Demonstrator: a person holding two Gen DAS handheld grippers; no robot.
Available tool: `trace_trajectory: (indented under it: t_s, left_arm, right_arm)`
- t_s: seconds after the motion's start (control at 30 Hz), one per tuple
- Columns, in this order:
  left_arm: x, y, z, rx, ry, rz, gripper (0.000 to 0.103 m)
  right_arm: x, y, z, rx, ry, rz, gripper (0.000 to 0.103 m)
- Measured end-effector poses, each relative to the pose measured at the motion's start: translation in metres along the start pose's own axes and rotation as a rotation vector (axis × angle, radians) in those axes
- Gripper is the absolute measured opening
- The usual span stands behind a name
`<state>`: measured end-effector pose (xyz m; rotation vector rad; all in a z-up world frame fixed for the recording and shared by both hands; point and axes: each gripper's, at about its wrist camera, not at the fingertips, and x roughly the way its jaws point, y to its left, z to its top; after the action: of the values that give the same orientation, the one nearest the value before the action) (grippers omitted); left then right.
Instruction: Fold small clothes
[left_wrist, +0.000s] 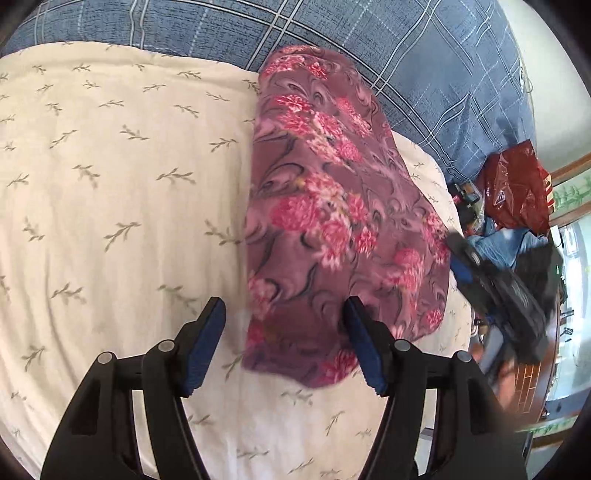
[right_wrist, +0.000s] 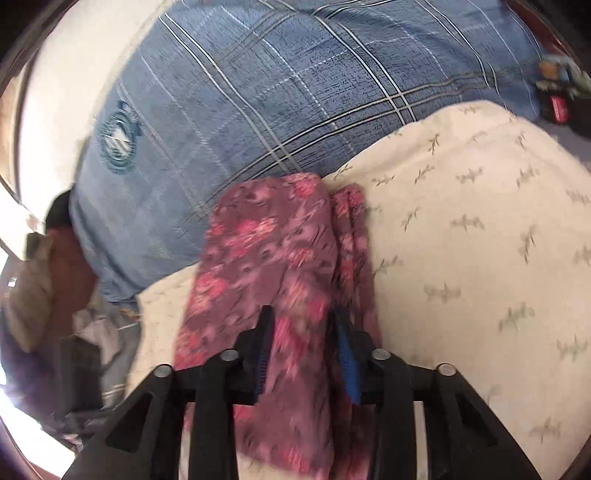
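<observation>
Motion blur smears the floral garment; clutter beside the bed is indistinct.

Left gripper: black angular arms; 2 blue ribbed pads; round silver pivot pins; right gripper identical.

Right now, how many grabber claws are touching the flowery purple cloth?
1. The right gripper has its fingers closed around a bunched edge of the floral purple garment. The left gripper hangs open just above the cloth's near end, apparently pinching nothing, though contact underneath may be hidden.

Cream leaf-print bedding carries the floral garment, apparently folded.
</observation>
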<state>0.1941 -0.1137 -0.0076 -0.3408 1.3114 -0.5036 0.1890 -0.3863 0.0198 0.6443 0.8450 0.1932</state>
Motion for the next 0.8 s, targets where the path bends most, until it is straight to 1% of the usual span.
trace_trajectory:
  t_s: [0.03,0.07,0.1,0.13,0.17,0.2,0.23,0.27,0.3,0.37,0.4,0.47,0.5,0.57,0.6,0.63,0.67,0.73,0.77,0.8]
  left_arm:
    - [0.000,0.001,-0.002,-0.006,0.004,-0.005,0.065]
    - [0.001,0.002,-0.004,-0.016,0.006,-0.010,0.066]
    - [0.000,0.011,-0.007,-0.025,0.009,-0.012,0.066]
    - [0.002,0.012,-0.007,-0.037,0.011,-0.008,0.066]
    - [0.002,0.013,-0.009,-0.056,0.014,-0.010,0.066]
    - [0.001,0.014,-0.009,-0.070,0.015,-0.017,0.065]
    - [0.001,0.013,-0.009,-0.080,0.016,-0.023,0.065]
    - [-0.002,0.013,-0.010,-0.085,0.013,-0.030,0.065]
    - [-0.003,0.011,-0.010,-0.081,0.007,-0.027,0.065]
    - [-0.003,0.009,-0.010,-0.070,0.002,-0.007,0.065]
    - [-0.001,0.010,-0.011,-0.069,0.005,-0.003,0.066]
    - [0.006,0.011,-0.014,-0.068,0.009,0.014,0.066]
    - [0.007,0.010,-0.016,-0.055,0.003,0.022,0.066]
    - [0.006,0.005,-0.021,-0.005,-0.004,0.050,0.066]
    - [0.005,0.004,-0.023,0.012,0.000,0.063,0.066]
    - [0.000,0.003,-0.025,0.024,-0.002,0.066,0.066]
    - [-0.006,0.003,-0.027,0.026,-0.013,0.056,0.065]
    - [-0.016,0.002,-0.025,0.011,-0.035,0.017,0.066]
    - [-0.023,-0.002,-0.022,0.006,-0.053,-0.017,0.066]
    - [-0.027,-0.006,-0.019,0.009,-0.067,-0.033,0.066]
  right_arm:
    - [-0.009,-0.004,-0.009,0.012,0.001,0.022,0.043]
    - [-0.015,-0.009,-0.019,0.030,0.005,0.039,0.043]
    - [-0.014,-0.010,-0.028,0.045,0.019,0.051,0.043]
    - [-0.012,-0.015,-0.037,0.051,0.047,0.051,0.041]
    - [-0.009,-0.014,-0.043,0.030,0.072,0.027,0.025]
    - [-0.009,-0.010,-0.044,-0.012,0.075,-0.009,0.010]
    - [-0.014,-0.003,-0.045,-0.056,0.066,-0.021,0.005]
    - [-0.022,0.002,-0.043,-0.074,0.033,0.006,0.005]
    - [-0.038,0.008,-0.038,-0.087,-0.023,0.049,0.005]
    - [-0.055,0.013,-0.030,-0.113,-0.083,0.062,0.005]
    - [-0.056,0.012,-0.029,-0.121,-0.081,0.053,0.005]
    - [-0.045,0.006,-0.030,-0.137,-0.034,-0.015,0.005]
    - [-0.037,0.000,-0.036,-0.149,0.002,-0.067,0.005]
    - [-0.016,-0.012,-0.050,-0.156,0.102,-0.156,0.007]
    - [-0.015,-0.014,-0.054,-0.159,0.102,-0.172,0.007]
    - [-0.022,-0.013,-0.055,-0.141,0.070,-0.167,0.020]
    - [-0.031,-0.012,-0.052,-0.107,0.050,-0.168,0.025]
    - [-0.049,-0.007,-0.045,-0.060,-0.016,-0.129,0.026]
    - [-0.057,0.000,-0.042,-0.059,-0.056,-0.095,0.027]
    - [-0.065,0.009,-0.039,-0.071,-0.093,-0.063,0.028]
